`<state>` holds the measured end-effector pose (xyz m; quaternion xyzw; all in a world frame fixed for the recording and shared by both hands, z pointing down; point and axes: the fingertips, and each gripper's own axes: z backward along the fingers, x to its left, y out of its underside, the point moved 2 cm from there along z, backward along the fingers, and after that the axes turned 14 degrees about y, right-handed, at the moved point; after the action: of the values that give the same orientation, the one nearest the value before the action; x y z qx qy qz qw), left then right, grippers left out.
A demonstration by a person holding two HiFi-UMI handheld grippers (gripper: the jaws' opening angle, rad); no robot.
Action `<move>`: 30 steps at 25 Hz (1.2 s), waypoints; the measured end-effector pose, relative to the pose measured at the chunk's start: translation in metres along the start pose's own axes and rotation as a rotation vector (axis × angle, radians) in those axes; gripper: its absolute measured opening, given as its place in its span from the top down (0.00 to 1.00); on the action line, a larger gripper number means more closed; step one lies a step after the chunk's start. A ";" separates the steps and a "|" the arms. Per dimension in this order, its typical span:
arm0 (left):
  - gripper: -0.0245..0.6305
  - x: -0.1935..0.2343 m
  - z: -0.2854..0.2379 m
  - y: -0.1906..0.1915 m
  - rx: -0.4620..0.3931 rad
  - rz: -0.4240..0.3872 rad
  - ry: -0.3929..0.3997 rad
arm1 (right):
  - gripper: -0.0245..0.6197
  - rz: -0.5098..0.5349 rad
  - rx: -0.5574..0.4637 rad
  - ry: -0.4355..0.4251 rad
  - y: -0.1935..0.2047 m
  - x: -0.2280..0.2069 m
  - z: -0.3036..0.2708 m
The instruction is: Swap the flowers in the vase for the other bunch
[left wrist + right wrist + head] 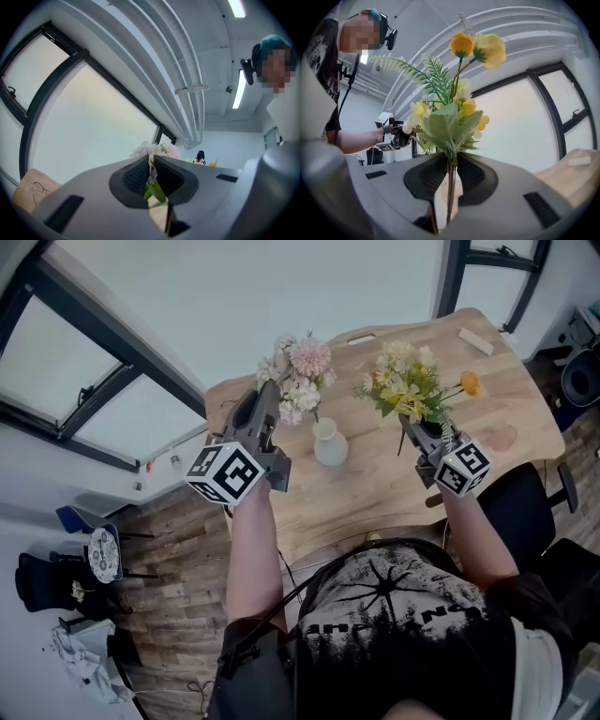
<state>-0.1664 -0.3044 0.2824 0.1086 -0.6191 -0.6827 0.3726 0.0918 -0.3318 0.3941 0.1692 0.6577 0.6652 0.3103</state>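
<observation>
A small white vase stands empty on the wooden table. My left gripper holds the pink and white bunch up left of the vase; the jaws are shut on its stems, and the blooms peek over the jaws in the left gripper view. To the right of the vase my right gripper is shut on the stems of the yellow bunch. That yellow bunch rises upright above the jaws in the right gripper view.
A pale block and a flat light strip lie near the table's far edge. A dark office chair stands at the right by the person. Large windows fill the wall behind the table.
</observation>
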 end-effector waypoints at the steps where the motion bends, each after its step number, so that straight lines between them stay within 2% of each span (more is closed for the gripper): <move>1: 0.90 -0.001 0.000 -0.003 -0.006 -0.006 -0.001 | 0.86 -0.001 0.001 -0.001 0.000 0.000 0.000; 11: 0.90 -0.008 0.016 -0.024 -0.040 -0.055 -0.042 | 0.86 -0.010 0.001 -0.038 0.006 -0.001 -0.002; 25: 0.90 0.008 0.087 0.023 -0.035 -0.007 -0.245 | 0.86 0.020 0.019 -0.188 0.005 0.018 -0.034; 30: 0.90 0.017 0.116 0.035 -0.029 0.019 -0.306 | 0.86 0.027 -0.008 -0.273 -0.004 0.051 -0.063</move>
<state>-0.2361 -0.2249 0.3443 -0.0080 -0.6596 -0.6967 0.2820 0.0143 -0.3476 0.3762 0.2655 0.6044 0.6427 0.3887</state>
